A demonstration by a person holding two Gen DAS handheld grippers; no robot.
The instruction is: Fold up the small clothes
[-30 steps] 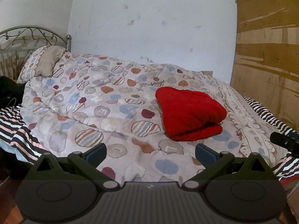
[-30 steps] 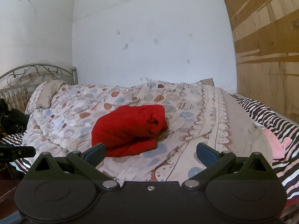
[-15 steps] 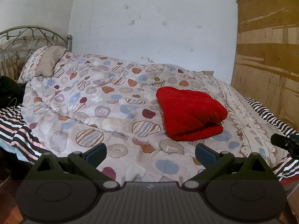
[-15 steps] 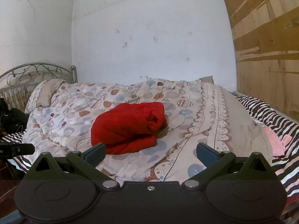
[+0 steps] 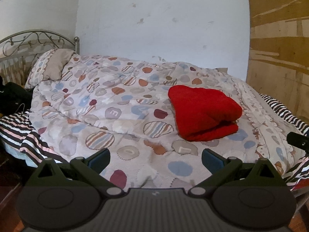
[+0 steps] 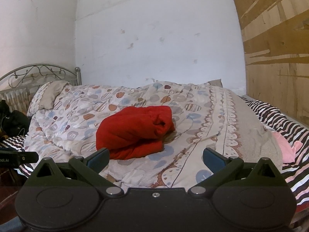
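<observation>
On the patterned quilt, toward the right half of the bed, lies a red garment, folded into a thick, soft bundle with its layers stacked and a rounded fold facing the right edge of the bed. From the right wrist view the same red garment shows its open end, where the layers curl in on themselves. It rests on the quilt alone; neither claw touches it.

The left claw hangs over the near edge of the bed with its two blue-tipped fingers spread wide and nothing between them; the garment is ahead of it and a little to the right, well apart. The right claw is likewise spread wide and empty, its left finger overlapping the garment's near edge in the picture, though whether it is close to the cloth cannot be told.

A pillow in matching fabric leans at the head of the bed against a curled metal headboard. Under the quilt a black-and-white striped sheet shows along both sides. A pink cloth lies on that sheet at the right. Something black sits beside the pillow at the left. Behind the bed is a white wall, and to the right a plywood panel.
</observation>
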